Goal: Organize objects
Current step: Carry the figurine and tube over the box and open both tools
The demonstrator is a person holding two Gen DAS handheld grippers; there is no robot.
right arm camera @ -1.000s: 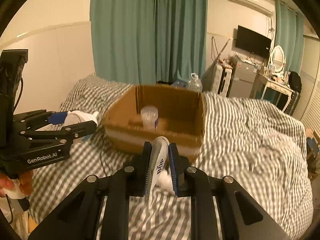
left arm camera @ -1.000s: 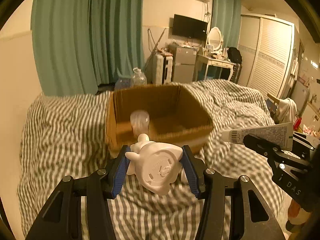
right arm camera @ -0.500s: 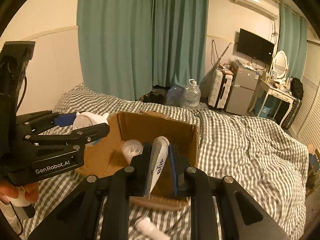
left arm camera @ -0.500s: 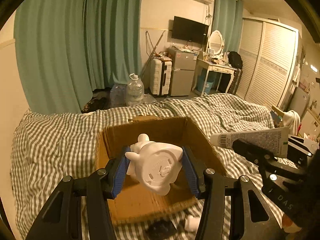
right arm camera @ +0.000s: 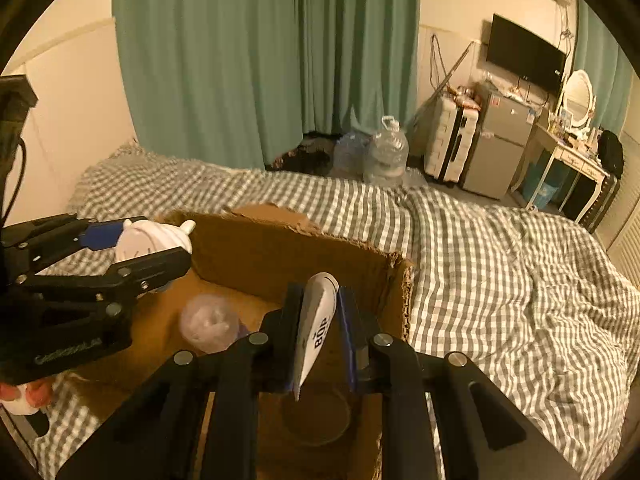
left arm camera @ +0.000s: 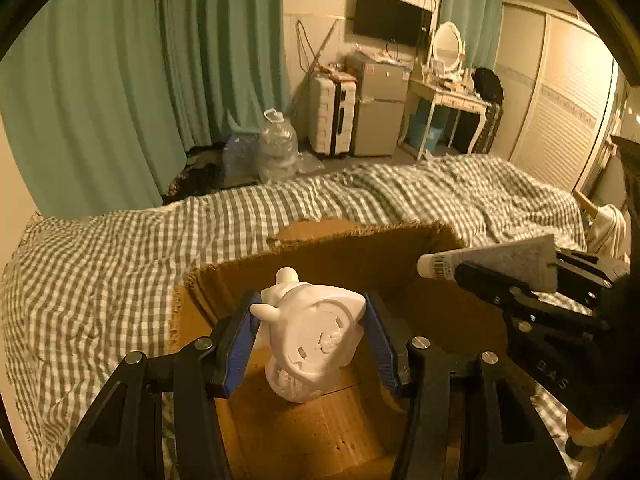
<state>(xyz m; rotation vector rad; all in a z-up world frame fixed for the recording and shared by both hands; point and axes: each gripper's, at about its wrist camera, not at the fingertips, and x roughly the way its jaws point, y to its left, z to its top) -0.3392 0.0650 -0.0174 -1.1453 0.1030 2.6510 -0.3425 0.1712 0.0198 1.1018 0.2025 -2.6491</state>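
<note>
Pinching a white figurine point(left arm camera: 314, 334) between its blue-padded fingers point(left arm camera: 239, 350), the left gripper point(left arm camera: 310, 332) is hovering over the open cardboard box point(left arm camera: 320, 248) sitting on the checked bedspread point(left arm camera: 112, 264). Beside it, the right gripper point(right arm camera: 318, 320) is squeezing a white tube point(right arm camera: 316, 324) marked "BOP", nozzle end pointing forward above the box's right side. A clear plastic cup point(right arm camera: 208, 322) is lying on the box floor point(right arm camera: 160, 340), below and between the two tools. A clear round lid-like shape point(right arm camera: 316, 416) is lying under the tube.
</note>
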